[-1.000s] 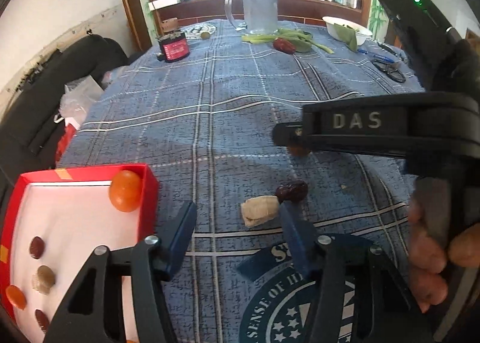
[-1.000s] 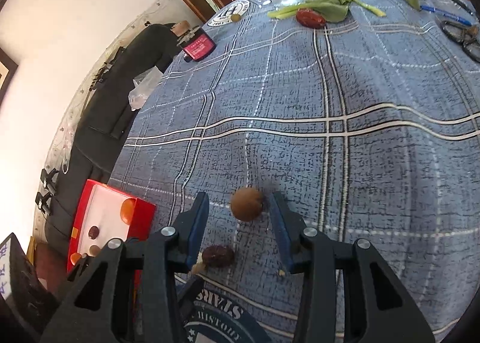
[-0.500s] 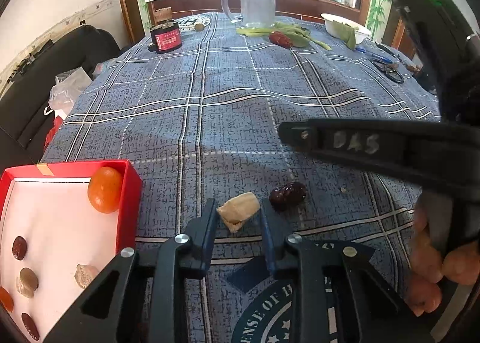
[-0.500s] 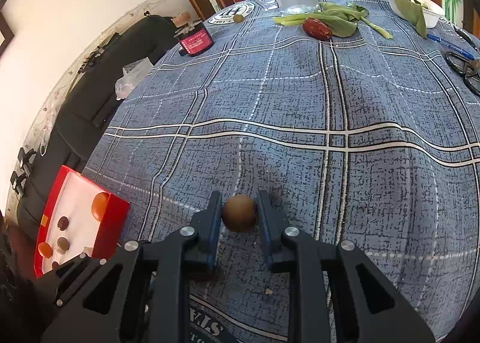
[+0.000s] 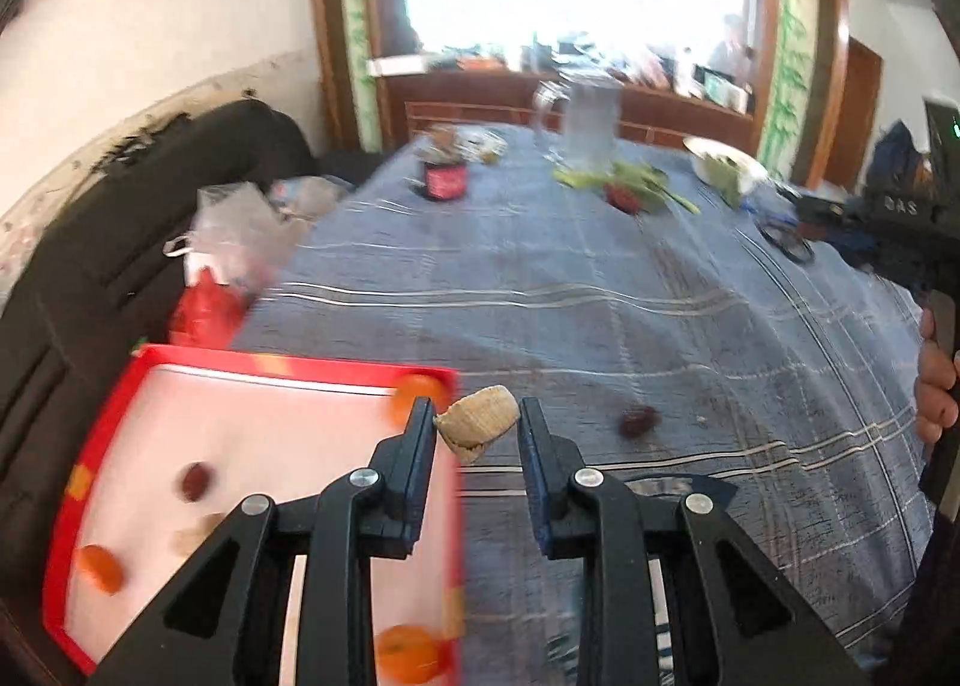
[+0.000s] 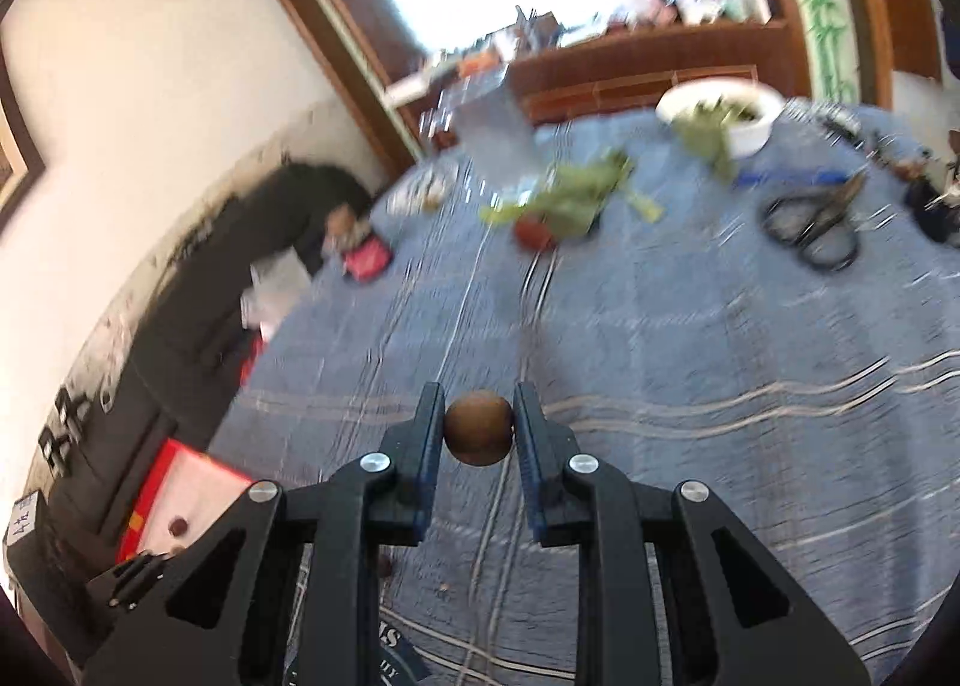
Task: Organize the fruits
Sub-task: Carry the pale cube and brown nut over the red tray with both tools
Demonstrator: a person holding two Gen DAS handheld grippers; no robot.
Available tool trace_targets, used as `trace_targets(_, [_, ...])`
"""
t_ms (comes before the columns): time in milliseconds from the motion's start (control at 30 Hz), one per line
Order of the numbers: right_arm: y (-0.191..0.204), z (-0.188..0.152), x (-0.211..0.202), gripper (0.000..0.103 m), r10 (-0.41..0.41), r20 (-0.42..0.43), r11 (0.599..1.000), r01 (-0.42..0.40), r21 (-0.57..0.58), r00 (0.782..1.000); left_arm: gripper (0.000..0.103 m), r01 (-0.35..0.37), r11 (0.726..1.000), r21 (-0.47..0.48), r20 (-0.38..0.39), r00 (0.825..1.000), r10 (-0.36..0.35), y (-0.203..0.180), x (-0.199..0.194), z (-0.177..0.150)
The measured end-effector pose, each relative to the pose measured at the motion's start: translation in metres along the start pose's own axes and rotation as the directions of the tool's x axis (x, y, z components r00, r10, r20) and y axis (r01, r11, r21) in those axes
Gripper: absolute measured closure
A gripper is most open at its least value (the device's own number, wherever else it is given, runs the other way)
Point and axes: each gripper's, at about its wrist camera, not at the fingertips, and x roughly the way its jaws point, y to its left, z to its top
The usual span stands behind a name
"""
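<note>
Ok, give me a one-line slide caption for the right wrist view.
Right gripper holds a round brown fruit above the blue checked tablecloth, with the red box off to the lower left.

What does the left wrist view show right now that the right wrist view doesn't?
Only the left wrist view: the left gripper shut on a beige fruit piece, oranges in the tray, a hand. Only the right wrist view: the right gripper shut on a round brown fruit. Both share: the red tray, blue plaid tablecloth, red can, scissors and white bowl.
</note>
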Motion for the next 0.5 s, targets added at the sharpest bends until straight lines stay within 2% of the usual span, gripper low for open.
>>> trace_targets(100, [-0.012,0.006,-0.017,0.078,0.009,0.051,0.999,-0.011,0.043,0.999,0.076,-0.044,0.998,-0.040,0.011,0.999,0.045,0.024,-0.009,-0.002])
trace_targets(233, [-0.013,0.006,-0.015,0.078,0.058,0.055,0.994,-0.063,0.089,0.997,0.076,-0.114,0.991,-0.067,0.019,0.993,0.115,0.048,-0.016,-0.011])
trace_targets(400, [0.007,-0.002,0.000,0.078,0.147,0.010,0.985,-0.147,0.093,0.989,0.076,-0.146,0.985,-0.088,-0.015,0.989,0.145,0.063,-0.014,-0.027])
trace_targets(500, [0.023,-0.012,0.014,0.077,0.173,-0.031,0.983,-0.170,0.071,0.984,0.076,-0.151,0.983,-0.101,-0.030,0.988,0.148,0.071,-0.013,-0.034])
